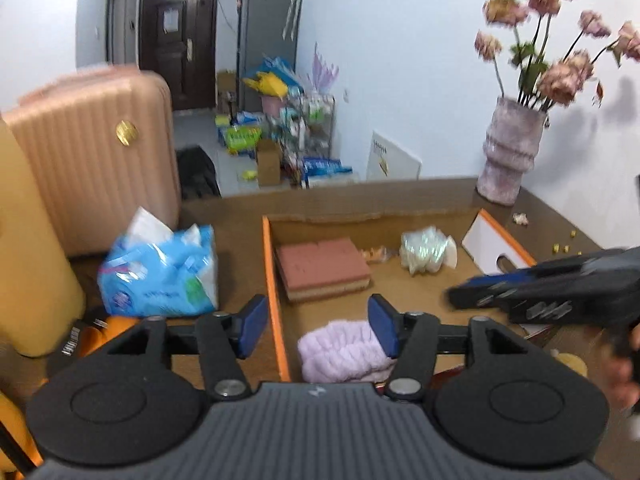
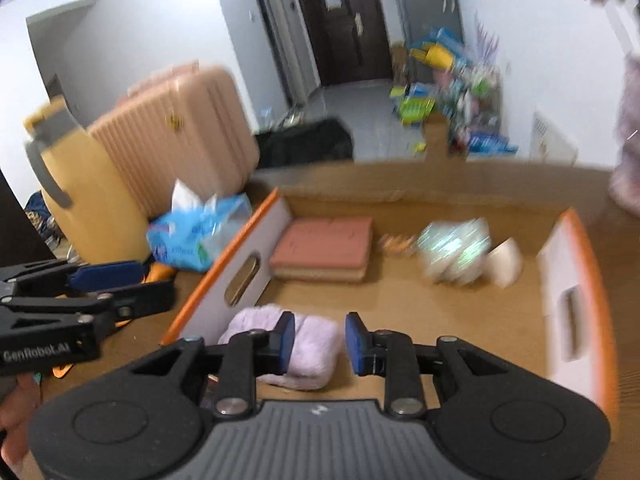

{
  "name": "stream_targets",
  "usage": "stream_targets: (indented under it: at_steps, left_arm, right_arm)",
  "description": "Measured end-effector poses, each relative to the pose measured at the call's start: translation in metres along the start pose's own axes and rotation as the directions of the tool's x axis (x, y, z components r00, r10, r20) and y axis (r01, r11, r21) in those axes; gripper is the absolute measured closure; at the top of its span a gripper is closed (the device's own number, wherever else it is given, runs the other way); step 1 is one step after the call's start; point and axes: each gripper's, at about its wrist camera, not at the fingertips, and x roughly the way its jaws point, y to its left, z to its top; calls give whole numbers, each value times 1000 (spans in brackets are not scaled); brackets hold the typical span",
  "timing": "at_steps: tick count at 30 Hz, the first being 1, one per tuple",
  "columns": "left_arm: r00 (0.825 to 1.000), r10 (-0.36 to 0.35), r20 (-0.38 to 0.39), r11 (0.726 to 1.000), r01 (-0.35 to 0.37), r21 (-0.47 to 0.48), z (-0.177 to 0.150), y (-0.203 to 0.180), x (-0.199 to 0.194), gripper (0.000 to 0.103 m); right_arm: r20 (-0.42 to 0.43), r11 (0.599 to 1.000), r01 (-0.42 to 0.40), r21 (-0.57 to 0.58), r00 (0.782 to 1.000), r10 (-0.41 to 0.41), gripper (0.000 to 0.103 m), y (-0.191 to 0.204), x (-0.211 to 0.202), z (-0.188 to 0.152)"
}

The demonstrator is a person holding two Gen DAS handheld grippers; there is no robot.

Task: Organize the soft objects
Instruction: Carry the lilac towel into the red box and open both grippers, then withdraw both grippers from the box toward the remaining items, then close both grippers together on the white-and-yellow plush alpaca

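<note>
Left hand-held gripper (image 1: 318, 330): I see it wide, empty.
Right hand-held gripper (image 2: 320, 344): narrowly parted, empty.
Lilac towel (image 2: 308, 344): inside box (image 2: 224, 276), near corner.

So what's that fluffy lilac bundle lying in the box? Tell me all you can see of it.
The lilac bundle looks like a plush, ribbed cloth folded into a soft lump, pale purple all over. It lies on the floor of the cardboard box, near the front and close to the box's orange-edged side wall. The right gripper hangs open over it; whether its pads touch the cloth is unclear. The pink sponge block sits apart, farther back.
</note>
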Motion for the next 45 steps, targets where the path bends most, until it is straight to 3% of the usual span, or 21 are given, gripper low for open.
stream_targets:
  at_steps: [4,10,17,21,24,31,40,43,45]
  left_arm:
    - [992,32,123,999,-35,20,-11,-8,-46,22]
    - [980,73,186,997,-69,-30,-57,-19,-98,15]
    - [966,73,248,997,-61,-54,-111,-32,-154,7]
    - [956,63,286,998,-55,-37,-137,-43,-182,3]
    - [959,75,274,996,-60,-62,-157,-47,-193,3]
    - [978,74,194,995,-59,-80,-173,-50,-177,2]
    - [987,60,150,997,-51,-60,-168,-57,-136,2]
    - [989,61,131,996,-52,-70,-164,-54,-121,2]
    - [989,70,127,995,-59,-86,-161,-51,-112,2]
  right_arm:
    - [140,995,94,-42,986,-87,51,-12,-74,-3]
    - [297,983,162,-88,946,-130,41,-25,-163,-55]
    - [352,974,213,-77,920,-173,35,-25,-208,-125]
    - [366,975,211,-63,914,-174,31,-19,-221,-161]
    - [368,975,212,-69,914,-173,26,-13,-228,-186]
    - [334,973,207,-100,928,-163,23,-1,-209,-220]
    - [292,930,293,-222,930,-223,23,23,-131,-209]
    - [294,891,354,-286,917,-270,23,32,-100,-202]
    - [302,848,423,-320,894,-332,23,38,-83,-198]
